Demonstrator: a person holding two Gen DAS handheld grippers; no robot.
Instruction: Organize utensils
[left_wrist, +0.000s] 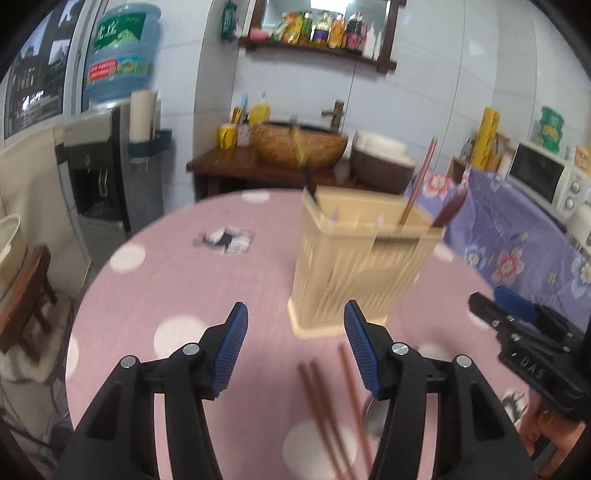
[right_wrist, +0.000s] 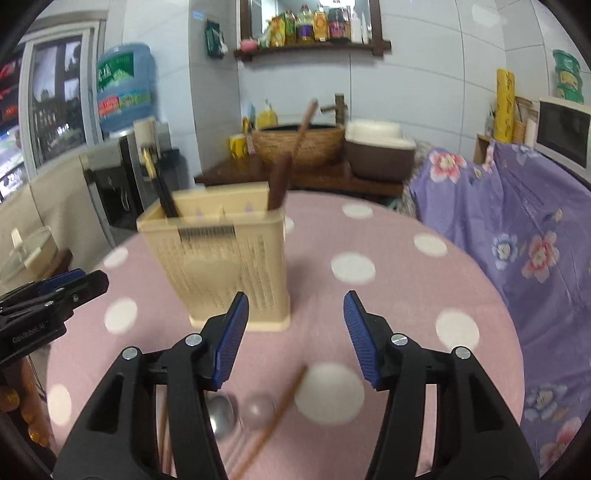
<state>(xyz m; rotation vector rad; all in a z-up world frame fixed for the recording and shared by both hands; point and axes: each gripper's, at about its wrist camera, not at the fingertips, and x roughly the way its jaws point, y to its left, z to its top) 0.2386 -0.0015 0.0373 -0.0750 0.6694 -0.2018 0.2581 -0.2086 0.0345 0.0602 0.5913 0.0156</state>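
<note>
Both our grippers hang spread and empty, the left gripper low in its frame over loose chopsticks, the right gripper above two spoons and another stick at its frame's bottom. Beyond, mid-frame on the pink dotted surface, the beige utensil holder already carries a few handles, so we're partway, several pieces left.

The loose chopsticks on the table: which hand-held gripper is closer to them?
Left. The chopsticks lie right between the open left hand-held gripper. The open right hand-held gripper hovers slightly off to their right, over one stick.
</note>
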